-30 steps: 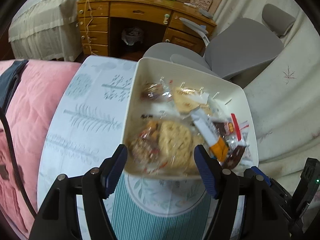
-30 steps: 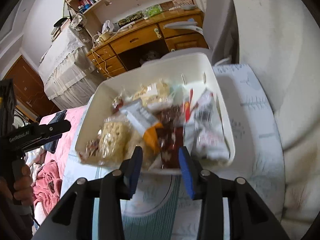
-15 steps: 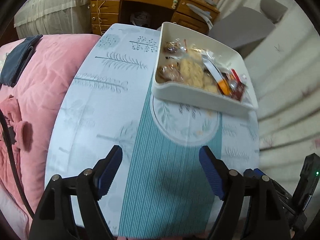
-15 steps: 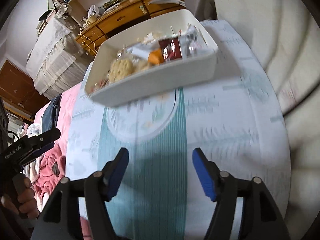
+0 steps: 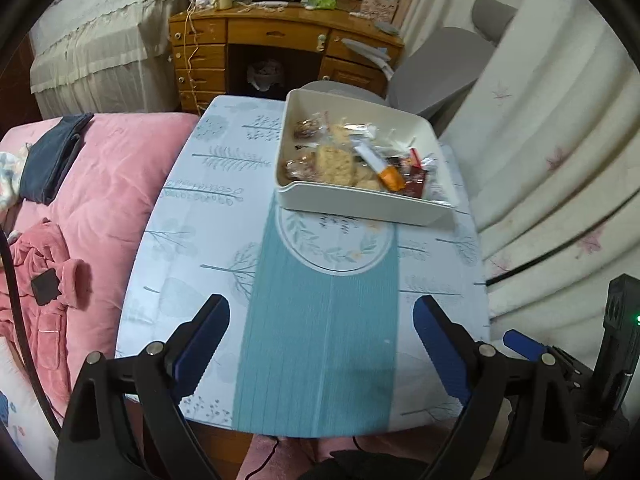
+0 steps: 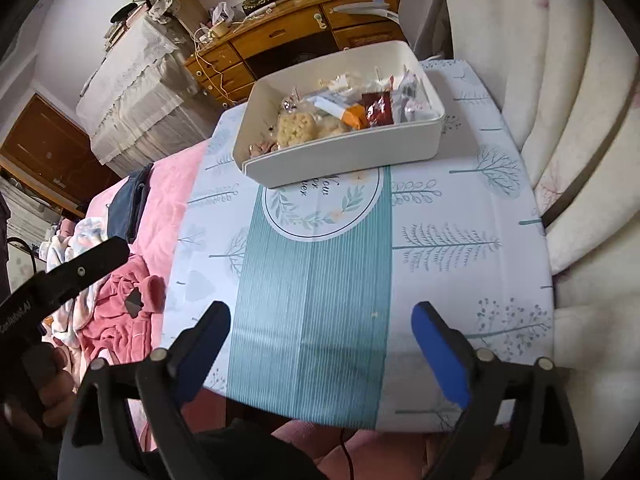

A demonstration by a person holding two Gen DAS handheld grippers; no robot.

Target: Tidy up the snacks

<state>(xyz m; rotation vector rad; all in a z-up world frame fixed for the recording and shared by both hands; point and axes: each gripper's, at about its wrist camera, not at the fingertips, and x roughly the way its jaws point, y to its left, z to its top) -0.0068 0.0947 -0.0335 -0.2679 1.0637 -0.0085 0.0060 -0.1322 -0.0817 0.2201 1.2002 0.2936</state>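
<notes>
1. Left gripper (image 5: 320, 336) up close over the near end of the table: blue-padded fingers (image 5: 200, 344) spreading wide, nothing between them but cloth below.
2. Right gripper (image 6: 320, 336) the same story: its fingers (image 6: 440, 356) opening out, nothing held, above the teal striped band of the white tree-printed tablecloth (image 6: 460, 240).
3. In the right wrist view, a hand (image 6: 40, 384) at the lower left grips the left gripper's black handle.
4. Past the round leaf-wreath print (image 5: 336, 240) sits the white rectangular plastic bin (image 5: 360, 204) at the far end of the table, on the cloth and well apart from both grippers.
5. Inside it, the wrapped snacks (image 5: 352, 160) lie heaped: pale puffed squares in clear wrap, an orange-tipped packet, a dark red one.
6. To the left, the pink quilted bed (image 5: 108, 184); beyond, a grey chair (image 5: 436, 68) and a wooden desk (image 5: 280, 36).
</notes>
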